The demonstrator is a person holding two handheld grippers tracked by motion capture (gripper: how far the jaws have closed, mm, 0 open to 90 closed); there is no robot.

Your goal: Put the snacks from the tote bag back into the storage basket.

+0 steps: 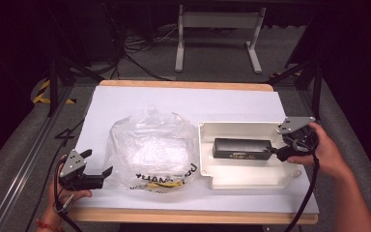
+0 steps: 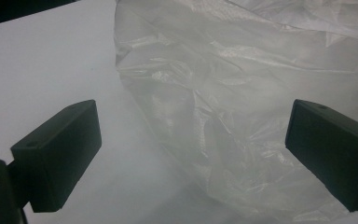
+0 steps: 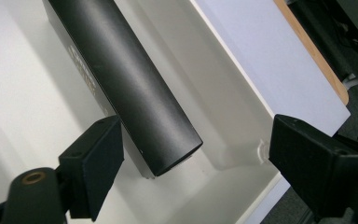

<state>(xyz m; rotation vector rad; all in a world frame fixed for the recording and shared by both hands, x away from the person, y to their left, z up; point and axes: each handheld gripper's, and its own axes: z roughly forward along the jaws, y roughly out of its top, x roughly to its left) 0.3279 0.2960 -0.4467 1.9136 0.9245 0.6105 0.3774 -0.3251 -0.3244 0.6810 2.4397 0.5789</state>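
One black box (image 3: 135, 88) end between right hand-held gripper (image 3: 196, 158) jaws

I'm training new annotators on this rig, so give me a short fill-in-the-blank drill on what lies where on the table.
1. The black box lies inside the white ____.
2. The left gripper is open beside the clear plastic ____.
3. The right gripper has its fingers ____ around one end of the black box.
4. The tray sits to the ____ of the plastic bag in the high view.

Missing words: tray; bag; open; right
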